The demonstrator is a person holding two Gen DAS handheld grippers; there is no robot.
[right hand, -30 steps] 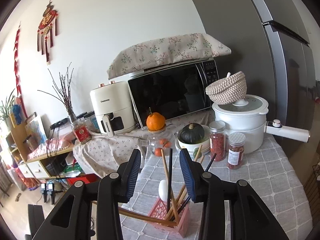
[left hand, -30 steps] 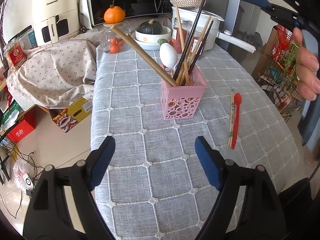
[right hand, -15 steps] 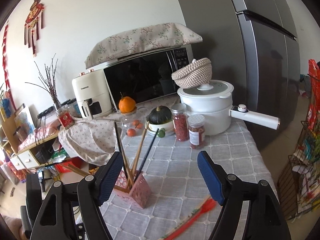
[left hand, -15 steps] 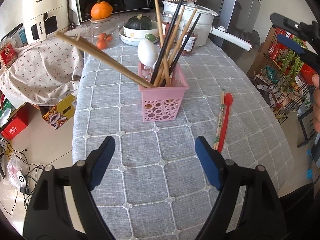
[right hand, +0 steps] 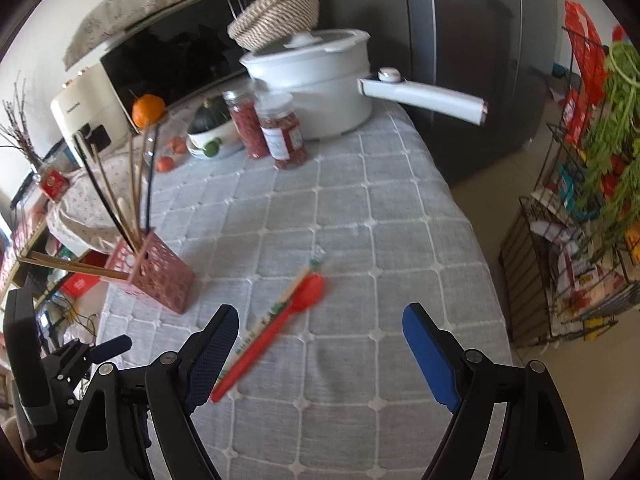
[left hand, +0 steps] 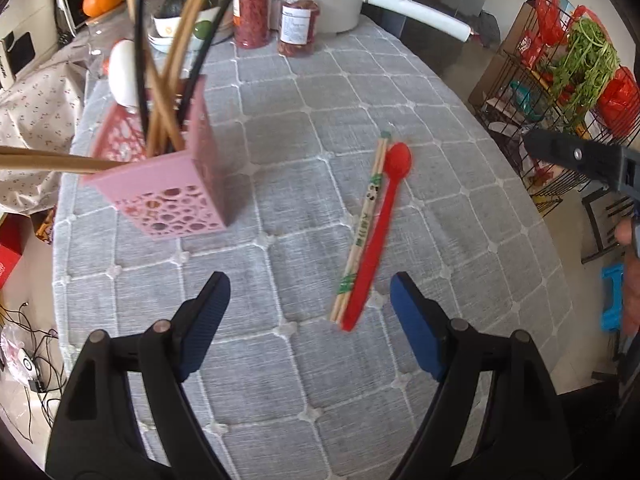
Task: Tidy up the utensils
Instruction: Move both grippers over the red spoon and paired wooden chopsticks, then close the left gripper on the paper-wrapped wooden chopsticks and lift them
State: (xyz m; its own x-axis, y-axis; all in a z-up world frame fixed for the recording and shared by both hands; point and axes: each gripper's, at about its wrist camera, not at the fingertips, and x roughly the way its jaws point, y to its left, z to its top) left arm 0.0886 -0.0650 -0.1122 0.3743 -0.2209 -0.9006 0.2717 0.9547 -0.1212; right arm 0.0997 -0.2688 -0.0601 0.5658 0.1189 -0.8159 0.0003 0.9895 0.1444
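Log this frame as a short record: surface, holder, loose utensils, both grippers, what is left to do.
surface: table with grey checked cloth
holder: pink basket, standing, with chopsticks and a white spoon in it
loose utensils: red spoon and wrapped chopsticks, side by side on the cloth, outside the basket
left gripper: open, nothing between the jaws, above the loose utensils' near ends
right gripper: jaws opening, nothing held
left to do: spoon and wrapped chopsticks not yet in the basket

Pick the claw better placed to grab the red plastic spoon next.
Left, probably. The red plastic spoon ends between the open left claw; it lies off-centre beside the still-opening, empty right claw.
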